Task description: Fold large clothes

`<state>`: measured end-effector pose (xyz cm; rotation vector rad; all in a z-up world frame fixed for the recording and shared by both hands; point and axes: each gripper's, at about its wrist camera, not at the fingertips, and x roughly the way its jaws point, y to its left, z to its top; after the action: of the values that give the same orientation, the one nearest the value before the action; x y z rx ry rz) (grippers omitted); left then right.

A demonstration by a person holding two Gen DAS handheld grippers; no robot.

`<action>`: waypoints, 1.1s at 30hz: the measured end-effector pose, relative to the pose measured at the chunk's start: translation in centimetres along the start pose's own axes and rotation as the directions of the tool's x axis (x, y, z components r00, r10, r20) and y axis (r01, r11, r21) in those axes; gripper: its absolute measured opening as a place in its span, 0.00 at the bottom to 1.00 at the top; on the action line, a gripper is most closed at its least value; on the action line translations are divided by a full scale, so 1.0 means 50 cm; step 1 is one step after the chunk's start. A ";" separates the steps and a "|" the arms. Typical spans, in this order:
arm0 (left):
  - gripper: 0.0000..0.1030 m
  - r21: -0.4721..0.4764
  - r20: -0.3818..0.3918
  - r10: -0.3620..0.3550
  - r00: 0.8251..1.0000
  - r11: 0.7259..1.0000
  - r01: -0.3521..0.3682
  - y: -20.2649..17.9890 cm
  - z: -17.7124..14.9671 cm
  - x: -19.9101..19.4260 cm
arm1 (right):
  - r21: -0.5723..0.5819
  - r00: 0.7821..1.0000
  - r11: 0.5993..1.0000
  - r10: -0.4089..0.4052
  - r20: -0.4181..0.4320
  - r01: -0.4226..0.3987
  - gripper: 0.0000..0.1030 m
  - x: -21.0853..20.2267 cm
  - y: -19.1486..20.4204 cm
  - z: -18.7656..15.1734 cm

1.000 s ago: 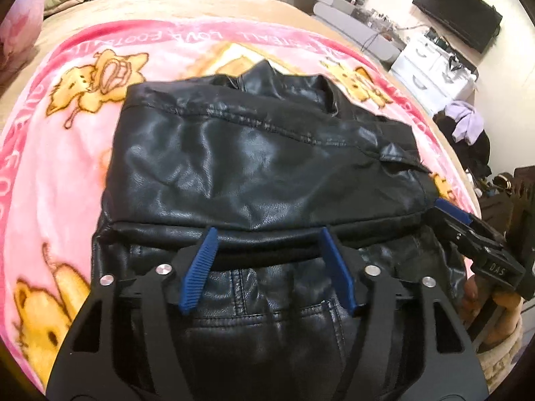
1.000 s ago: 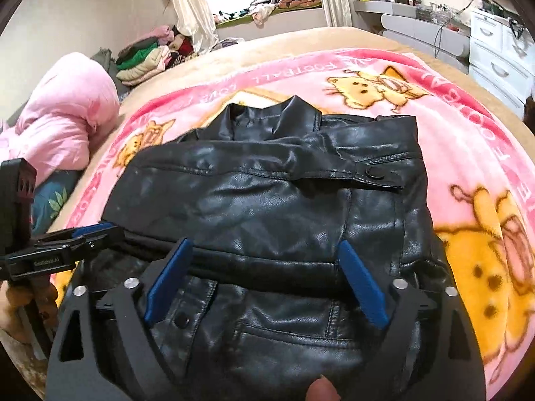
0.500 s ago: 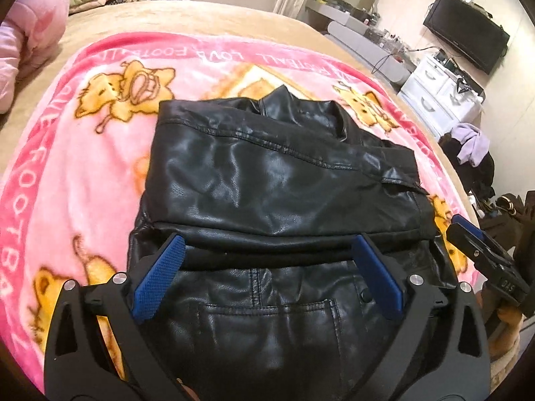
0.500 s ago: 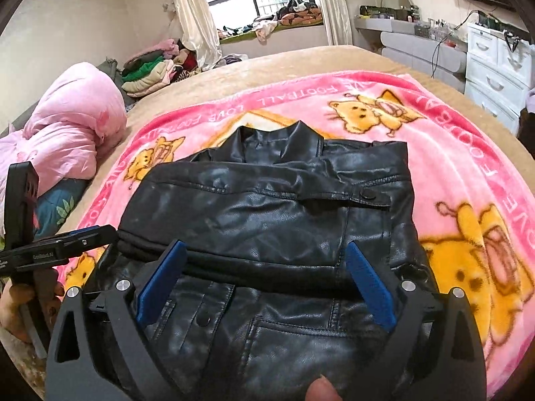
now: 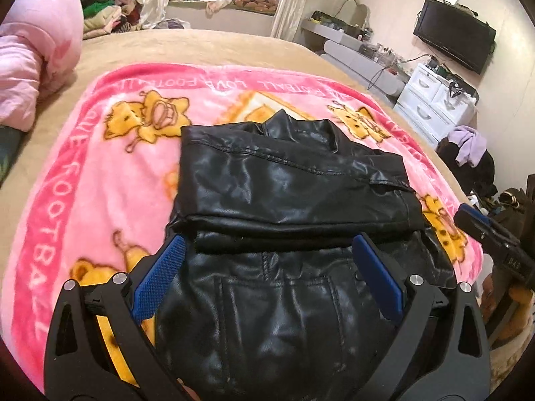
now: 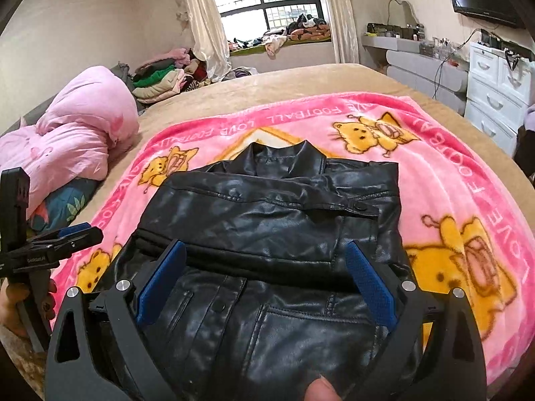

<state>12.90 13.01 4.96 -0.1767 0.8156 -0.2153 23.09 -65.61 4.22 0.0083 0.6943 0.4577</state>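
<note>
- Black leather jacket (image 5: 294, 200) lies on the pink cartoon blanket (image 5: 83, 173), which is spread over the bed (image 6: 301, 80). Collar points toward the far window; the near part of the jacket, with its pocket seams, runs under both cameras.
- A panel is folded across the chest, its folded edge showing as a dark horizontal band (image 6: 260, 260) just beyond the fingertips in both wrist views. Jacket looks part-folded: sides in, body not yet doubled over.
- Left tongs (image 5: 267, 280): jaws spread wide, blue pads clear of the leather on both sides, nothing gripped. They hang above the near half of the jacket.
- Right tongs (image 6: 267, 284): likewise wide open and empty, pads apart from the leather, poised over the same near half. A fingertip (image 6: 321, 389) of the person shows at the bottom edge.
- Each tool shows at the margin of the other's view, so the two stand side by side.
- Step in hand, as I judge it: release after laying a fold, hands free to re-grip.
- Next move likely calls for both tongs to go down to the near hem, one per corner, pinch through the thick leather, and carry it toward the collar.
- Stiff, glossy leather may spring back or slip; a deep bite looks wise.
</note>
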 end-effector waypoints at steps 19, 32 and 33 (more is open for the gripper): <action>0.91 -0.034 0.006 0.049 0.999 0.998 -0.049 0.017 -0.104 -0.079 | -0.042 0.999 0.999 -0.012 0.031 0.013 0.94 -0.121 -0.012 -0.057; 0.91 -0.064 -0.072 0.105 0.992 0.992 -0.109 0.050 -0.182 -0.098 | -0.047 1.000 0.999 -0.015 -0.009 0.015 0.95 -0.151 -0.035 -0.129; 0.91 -0.071 -0.080 0.105 0.991 0.991 -0.110 0.054 -0.185 -0.098 | -0.047 1.000 0.999 -0.021 -0.013 0.020 0.95 -0.153 -0.039 -0.136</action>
<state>3.16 16.20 1.50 -0.1953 0.9071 -0.0902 14.51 -71.47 3.35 -0.0460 0.6967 0.4548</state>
